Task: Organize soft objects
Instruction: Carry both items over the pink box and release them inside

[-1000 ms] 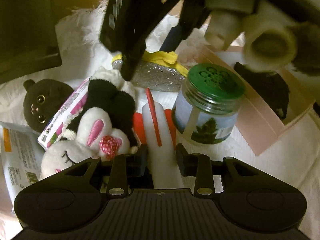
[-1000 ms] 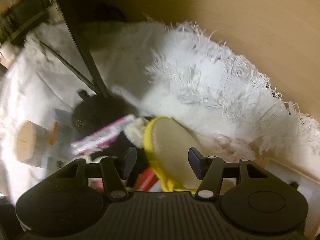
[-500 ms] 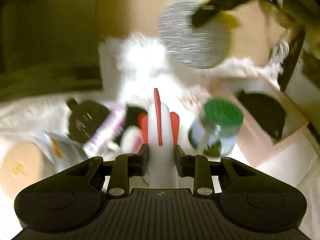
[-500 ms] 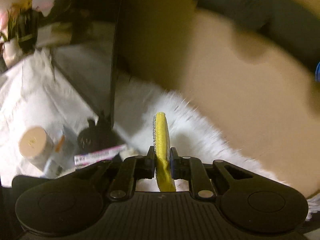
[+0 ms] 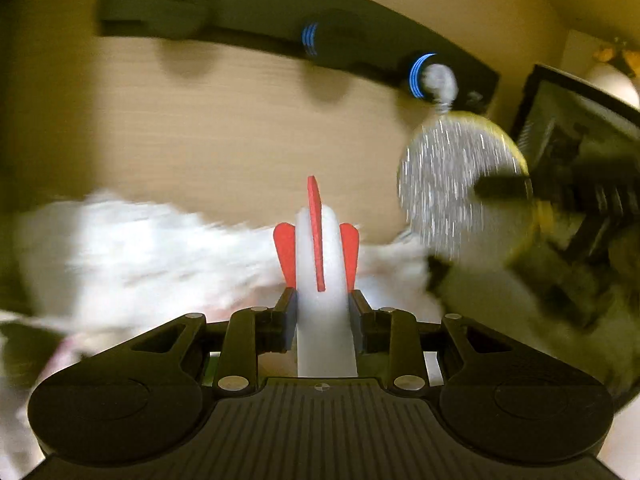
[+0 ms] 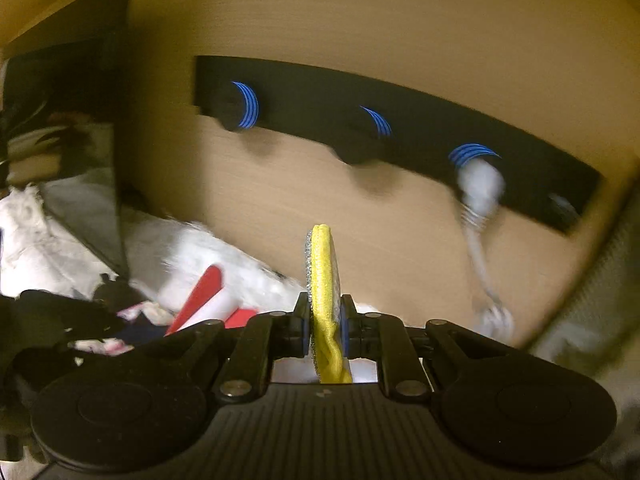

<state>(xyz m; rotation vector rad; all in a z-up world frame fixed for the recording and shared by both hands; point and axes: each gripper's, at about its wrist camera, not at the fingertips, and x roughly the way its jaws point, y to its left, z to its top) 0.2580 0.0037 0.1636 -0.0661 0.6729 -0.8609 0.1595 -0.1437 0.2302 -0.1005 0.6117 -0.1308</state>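
My left gripper is shut on a white foam rocket with red fins, held up in the air and pointing at the wooden wall. My right gripper is shut on a round yellow sponge with a silver scrub face, seen edge-on. The same sponge shows its silver face at the right of the left wrist view. The rocket shows low left in the right wrist view. A black hook rail with blue-ringed pegs is on the wall ahead.
A white fluffy cloth lies below against the wall. A white pom-pom on a cord hangs from one peg of the rail. A dark framed panel stands at the left. Both views are blurred by motion.
Both grippers have risen from the cluttered table toward the wall. The right gripper closed on the sponge and lifted it. The plush toys, jar and pink box have dropped out of view.
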